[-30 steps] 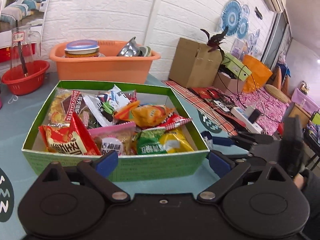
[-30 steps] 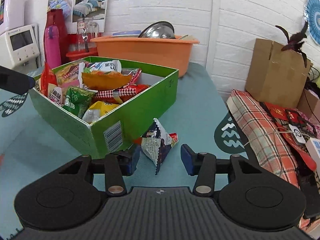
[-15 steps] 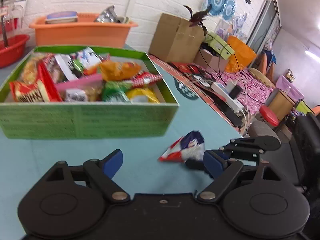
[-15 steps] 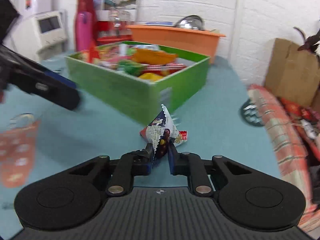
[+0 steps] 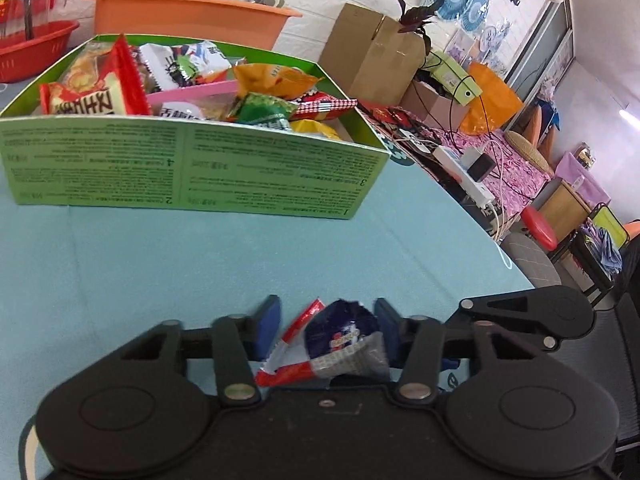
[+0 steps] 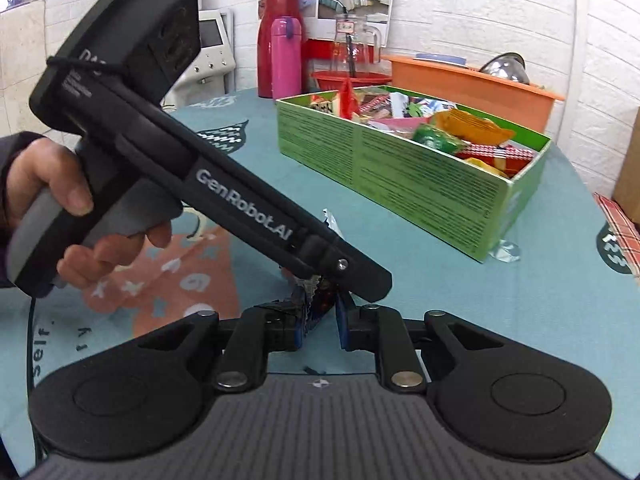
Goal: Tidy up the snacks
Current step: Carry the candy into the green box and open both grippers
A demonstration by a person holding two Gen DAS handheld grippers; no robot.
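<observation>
The snack packet (image 5: 340,344), crumpled and blue-and-red, is seen low over the teal desk (image 5: 200,256) between both grippers, its print too blurred to read. It is pinched by the narrow jaws of the right gripper (image 6: 320,320), where it is largely hidden by the left gripper (image 5: 326,330), whose jaws have just been closing around it; contact cannot be made out. The green box (image 5: 192,168) is filled with assorted snack bags.

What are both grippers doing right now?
Left gripper: open, jaws just been closing around the snack packet.
Right gripper: shut on the snack packet.
</observation>
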